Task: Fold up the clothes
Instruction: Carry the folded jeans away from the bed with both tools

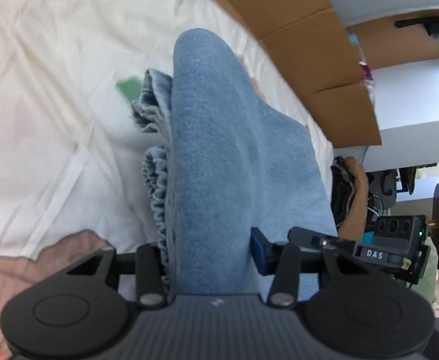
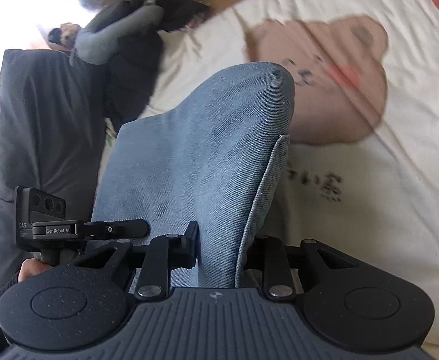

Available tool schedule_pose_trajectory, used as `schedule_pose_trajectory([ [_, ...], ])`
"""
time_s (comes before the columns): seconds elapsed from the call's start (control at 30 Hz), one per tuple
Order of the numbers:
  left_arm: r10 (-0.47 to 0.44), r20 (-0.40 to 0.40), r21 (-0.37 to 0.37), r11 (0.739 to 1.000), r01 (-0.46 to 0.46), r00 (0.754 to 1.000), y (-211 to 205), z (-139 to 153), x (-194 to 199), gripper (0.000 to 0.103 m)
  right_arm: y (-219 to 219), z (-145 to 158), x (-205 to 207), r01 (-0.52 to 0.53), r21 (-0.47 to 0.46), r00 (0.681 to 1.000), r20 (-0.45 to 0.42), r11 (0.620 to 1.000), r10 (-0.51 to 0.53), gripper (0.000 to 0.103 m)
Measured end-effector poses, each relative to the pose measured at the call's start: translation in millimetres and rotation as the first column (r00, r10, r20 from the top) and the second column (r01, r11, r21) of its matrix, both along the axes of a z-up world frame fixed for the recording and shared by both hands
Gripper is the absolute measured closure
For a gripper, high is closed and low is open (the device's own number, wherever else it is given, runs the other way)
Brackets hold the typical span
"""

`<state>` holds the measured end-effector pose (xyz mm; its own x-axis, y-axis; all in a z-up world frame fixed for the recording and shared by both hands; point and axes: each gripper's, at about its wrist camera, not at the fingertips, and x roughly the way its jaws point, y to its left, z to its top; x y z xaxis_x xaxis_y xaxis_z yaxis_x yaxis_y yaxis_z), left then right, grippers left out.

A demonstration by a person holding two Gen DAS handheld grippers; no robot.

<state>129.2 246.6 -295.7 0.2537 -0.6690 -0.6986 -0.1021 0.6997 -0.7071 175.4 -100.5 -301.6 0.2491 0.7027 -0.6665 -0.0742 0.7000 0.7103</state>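
Observation:
A pair of light blue jeans [image 1: 219, 150] hangs from both grippers above a white bedsheet [image 1: 54, 120]. My left gripper [image 1: 207, 258] is shut on the jeans, with the denim bunched between its fingers and a frayed hem [image 1: 156, 186] showing at the left. My right gripper [image 2: 222, 249] is shut on the jeans [image 2: 195, 156] too, with a folded edge [image 2: 264, 192] running down the right side. The other gripper shows at the edge of each view, right [image 1: 396, 240] and left [image 2: 42, 219].
The sheet carries a pink bear print [image 2: 333, 81] and green patches [image 1: 129, 87]. A cardboard box [image 1: 309, 54] stands beyond the bed. Dark clothes [image 2: 48, 114] and a grey garment [image 2: 114, 33] lie piled at the left of the right wrist view.

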Motion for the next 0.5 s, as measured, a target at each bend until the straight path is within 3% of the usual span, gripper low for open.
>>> schedule_pose_trajectory([
  [0.5,0.014,0.121,0.029,0.999,-0.017,0.993,8.5,176.7,16.2,0.056,10.3,178.7,12.4,-0.003,0.034,0.989,0.15,0.999,-0.002,0.078],
])
